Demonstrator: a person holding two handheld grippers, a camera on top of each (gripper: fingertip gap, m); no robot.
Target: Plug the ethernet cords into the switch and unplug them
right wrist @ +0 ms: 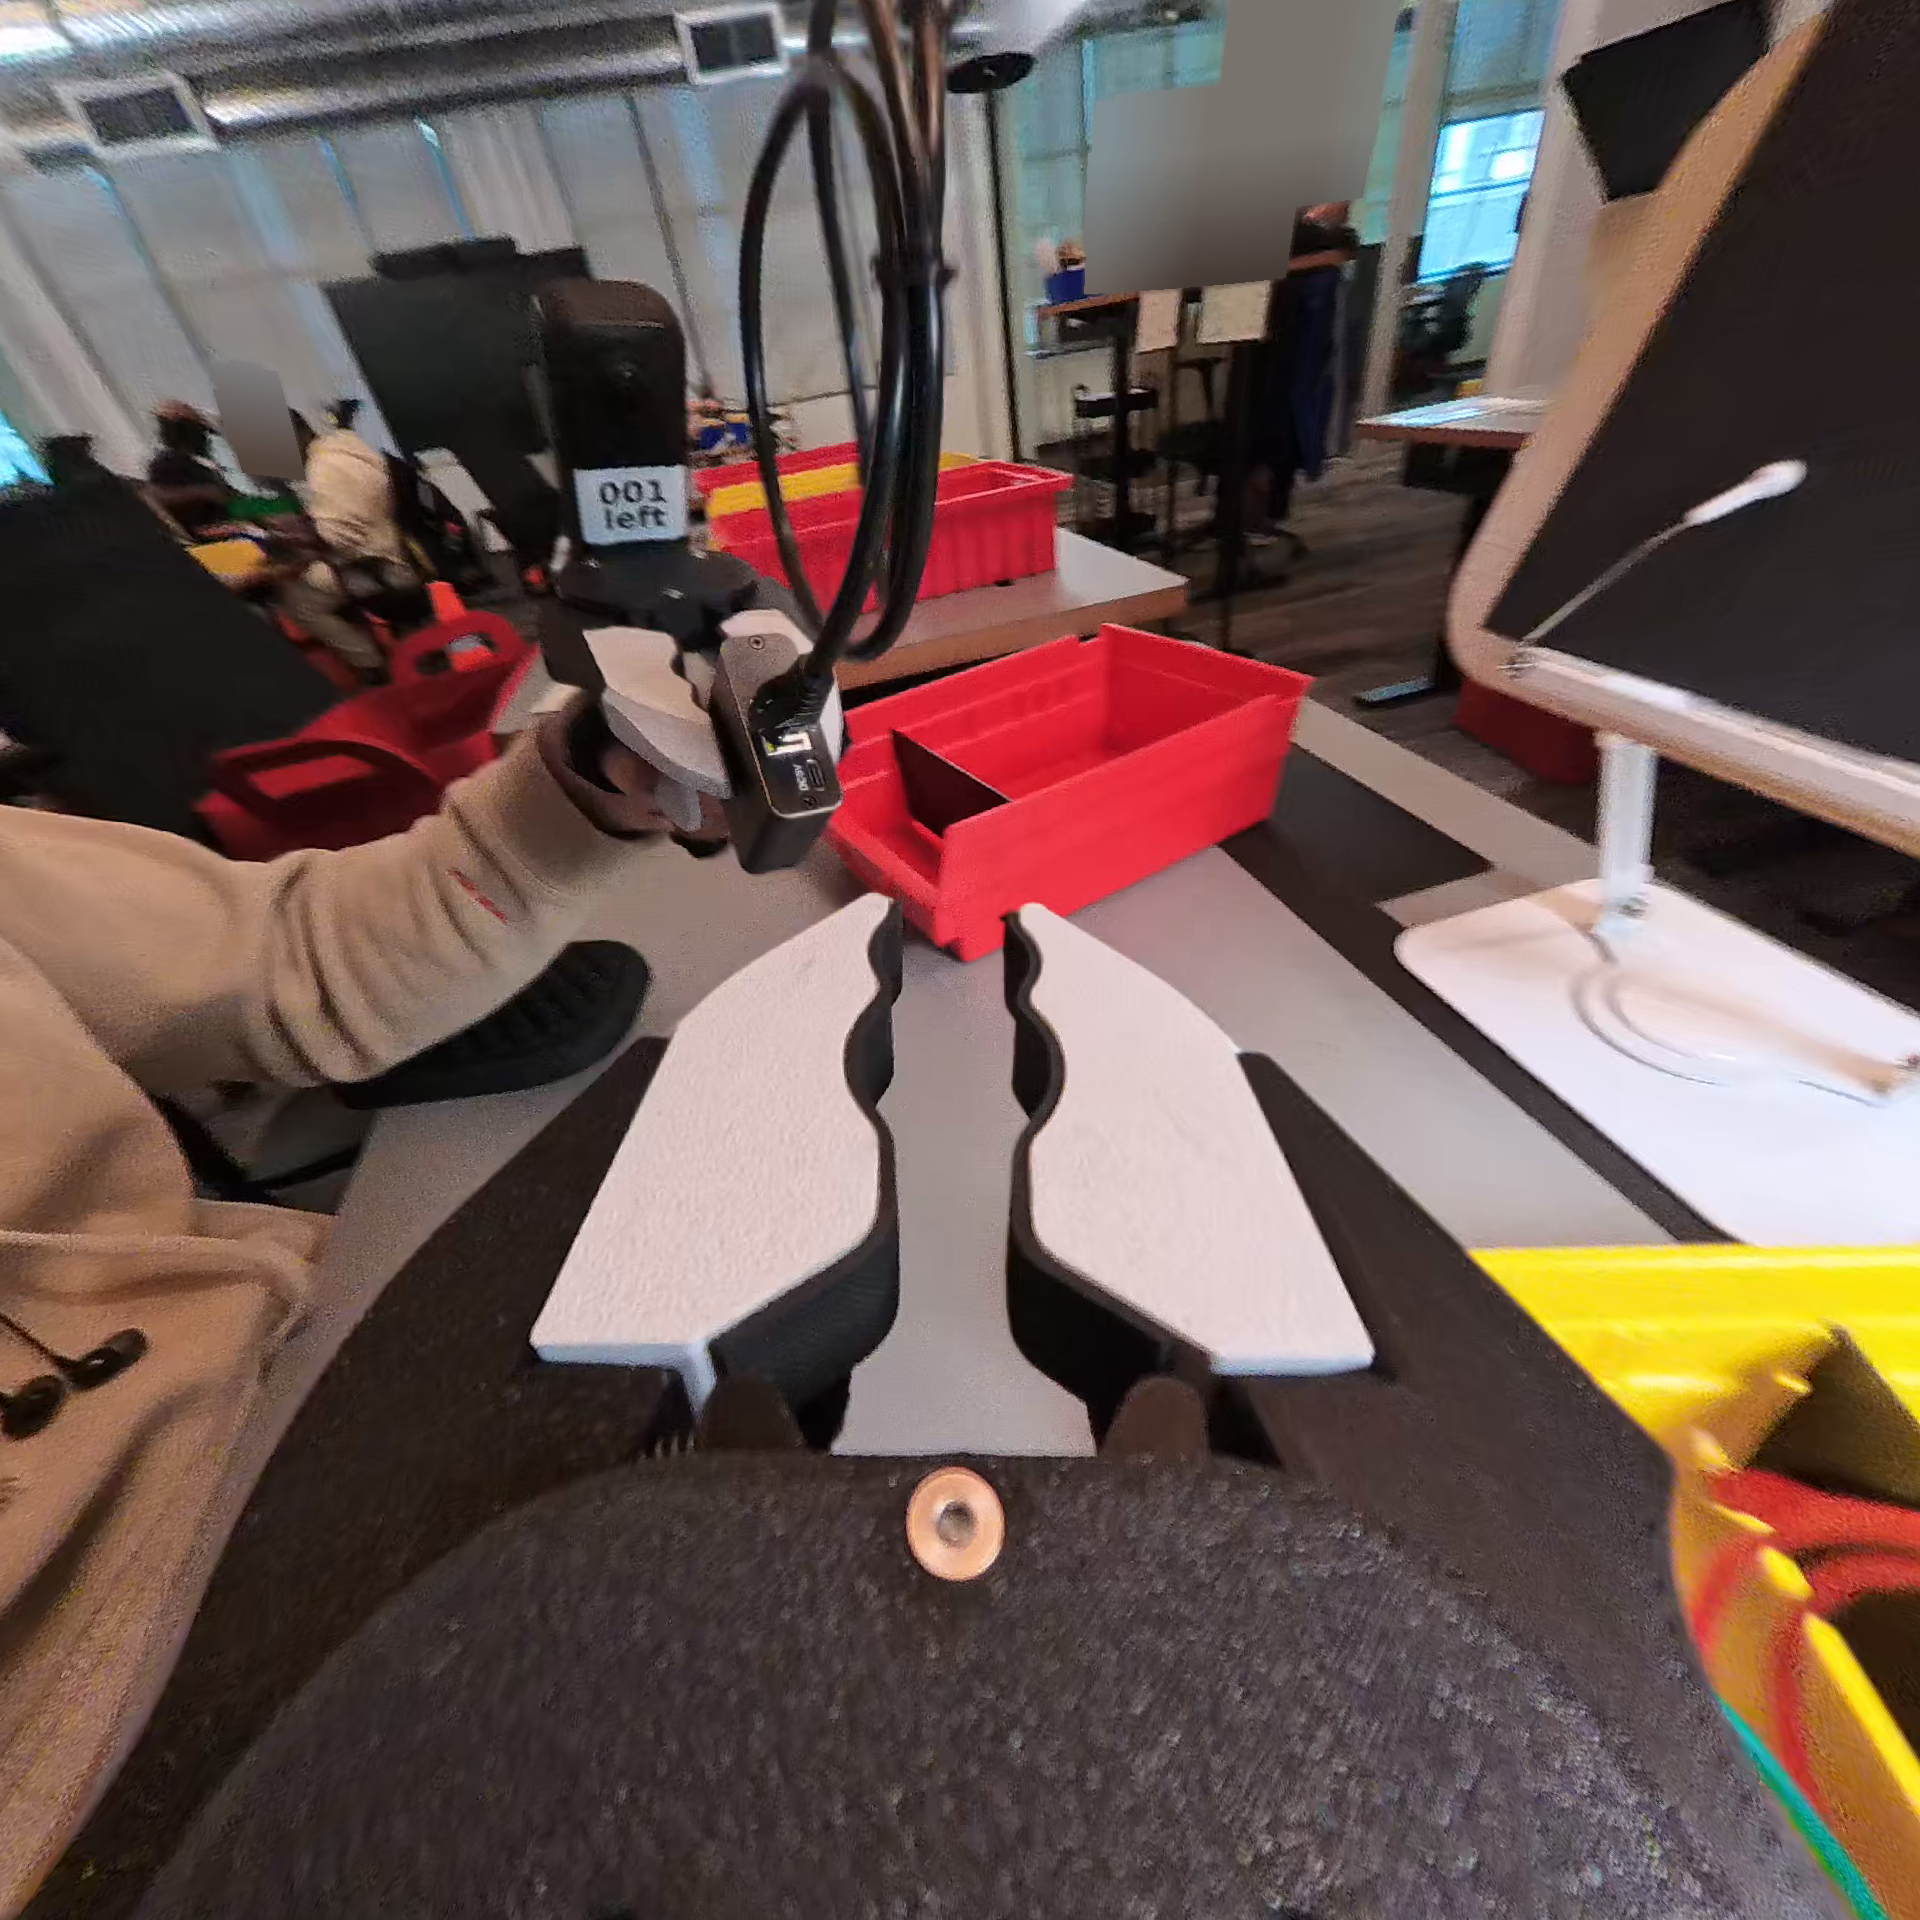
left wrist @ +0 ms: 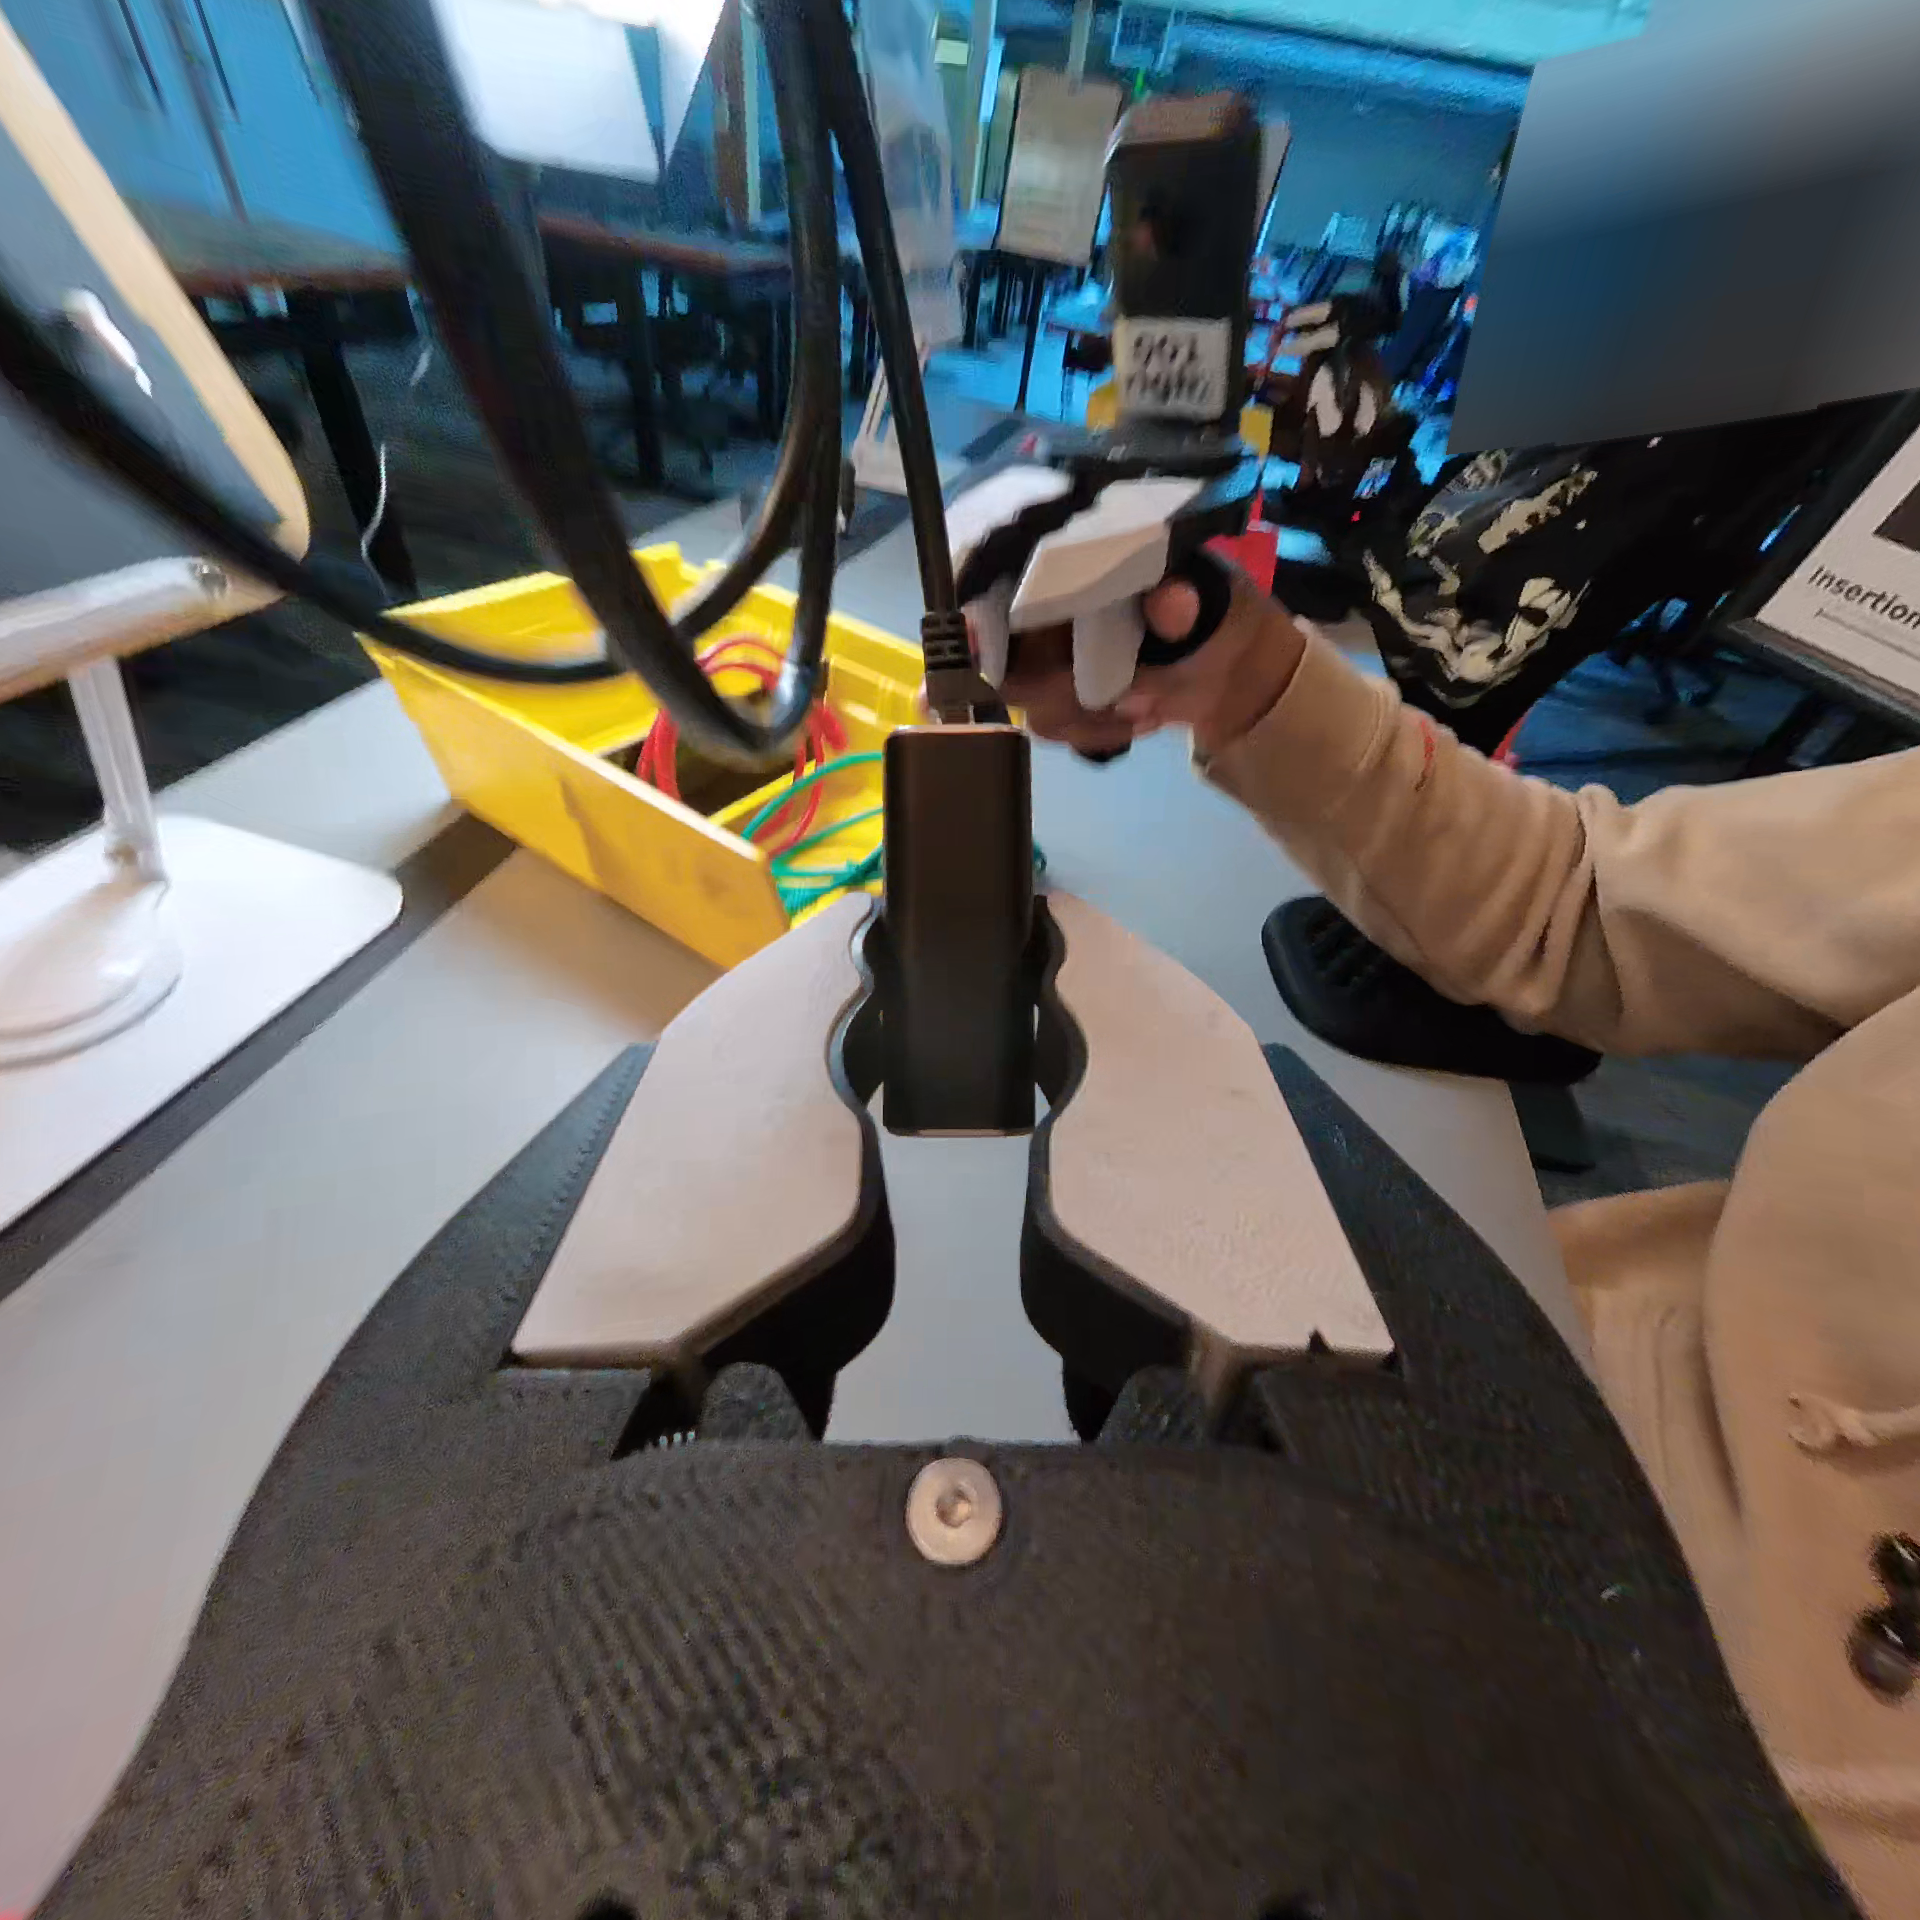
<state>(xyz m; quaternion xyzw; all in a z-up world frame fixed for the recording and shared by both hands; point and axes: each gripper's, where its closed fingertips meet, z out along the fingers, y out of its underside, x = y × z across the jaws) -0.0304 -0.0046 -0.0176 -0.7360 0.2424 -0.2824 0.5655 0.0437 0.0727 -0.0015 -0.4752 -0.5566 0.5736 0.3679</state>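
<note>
In the left wrist view my left gripper [left wrist: 956,914] is shut on a small black switch box [left wrist: 956,831], held above the grey table. A black ethernet cord [left wrist: 904,343] hangs from above with its plug [left wrist: 945,665] in the box's far end. My right gripper [left wrist: 1044,655] hovers just right of that plug, jaws apart. In the right wrist view my right gripper [right wrist: 951,925] is open and empty. The left gripper [right wrist: 675,717] with the switch [right wrist: 784,769] and plugged cord [right wrist: 800,686] is ahead to the left.
A yellow bin [left wrist: 603,821] with red cords [left wrist: 727,665] and green cords [left wrist: 821,821] stands beyond the switch; it also shows in the right wrist view [right wrist: 1662,1309]. A red divided bin [right wrist: 1091,821] sits ahead. A monitor on a white stand [right wrist: 1662,987] is at the table's side. The tips of one gripper are about 11 cm away from the tips of the other.
</note>
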